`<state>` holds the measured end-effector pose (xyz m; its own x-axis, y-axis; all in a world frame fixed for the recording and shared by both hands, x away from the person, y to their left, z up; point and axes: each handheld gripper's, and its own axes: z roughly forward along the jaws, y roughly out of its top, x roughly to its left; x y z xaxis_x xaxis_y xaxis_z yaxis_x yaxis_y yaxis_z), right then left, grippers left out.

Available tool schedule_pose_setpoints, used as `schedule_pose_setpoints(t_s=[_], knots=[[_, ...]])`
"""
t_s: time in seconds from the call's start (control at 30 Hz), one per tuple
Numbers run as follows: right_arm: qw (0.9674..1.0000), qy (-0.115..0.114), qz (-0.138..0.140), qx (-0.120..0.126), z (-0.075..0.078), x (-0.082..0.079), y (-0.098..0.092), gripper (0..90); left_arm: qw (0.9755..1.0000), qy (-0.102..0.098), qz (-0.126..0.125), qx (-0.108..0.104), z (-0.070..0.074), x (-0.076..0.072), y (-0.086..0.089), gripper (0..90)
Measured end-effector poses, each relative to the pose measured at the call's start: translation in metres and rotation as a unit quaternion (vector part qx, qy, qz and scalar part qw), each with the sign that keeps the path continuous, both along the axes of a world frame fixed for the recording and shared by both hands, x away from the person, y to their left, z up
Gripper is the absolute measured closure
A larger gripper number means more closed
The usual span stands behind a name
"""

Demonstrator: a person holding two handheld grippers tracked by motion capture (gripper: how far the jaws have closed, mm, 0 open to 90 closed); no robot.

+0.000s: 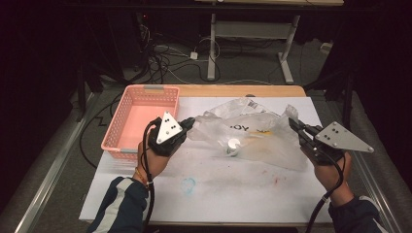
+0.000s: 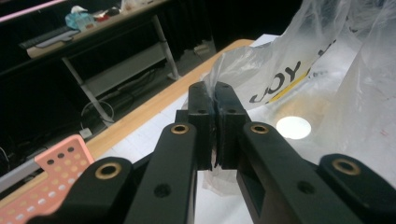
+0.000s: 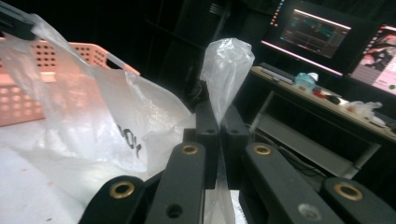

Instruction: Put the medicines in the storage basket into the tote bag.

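Note:
A clear plastic bag (image 1: 252,128) with dark and yellow print lies stretched across the white table cover (image 1: 218,194). My left gripper (image 1: 190,123) is shut on the bag's left edge (image 2: 233,70), plastic pinched between its jaws. My right gripper (image 1: 294,124) is shut on the bag's right edge, and a tuft of plastic (image 3: 226,65) rises above its closed jaws. A small white round-topped object (image 1: 233,144) sits inside the bag, seen as a white disc (image 2: 293,127) in the left gripper view.
A pink perforated basket (image 1: 141,121) stands at the table's left, close behind my left gripper. The wooden table edge (image 1: 243,90) runs along the back. Beyond it are cables on the floor and a desk frame (image 1: 252,43). Faint stains mark the cover near the front.

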<state>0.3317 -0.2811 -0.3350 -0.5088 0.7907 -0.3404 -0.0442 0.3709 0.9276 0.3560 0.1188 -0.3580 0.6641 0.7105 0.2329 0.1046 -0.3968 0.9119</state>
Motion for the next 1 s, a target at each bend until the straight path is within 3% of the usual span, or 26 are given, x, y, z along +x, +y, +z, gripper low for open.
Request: schedule_pose_setpoints(t_s=[0.47, 1.0], knots=[[0.9997, 0.003, -0.023, 0.008, 0.000, 0.014, -0.004, 90.0, 0.9998, -0.015, -0.003, -0.012, 0.004, -0.002, -0.003, 84.9], [0.9988, -0.007, -0.039, 0.029, 0.017, 0.026, -0.015, 90.0, 0.9990, -0.029, -0.003, -0.034, 0.017, 0.004, -0.001, 84.9]])
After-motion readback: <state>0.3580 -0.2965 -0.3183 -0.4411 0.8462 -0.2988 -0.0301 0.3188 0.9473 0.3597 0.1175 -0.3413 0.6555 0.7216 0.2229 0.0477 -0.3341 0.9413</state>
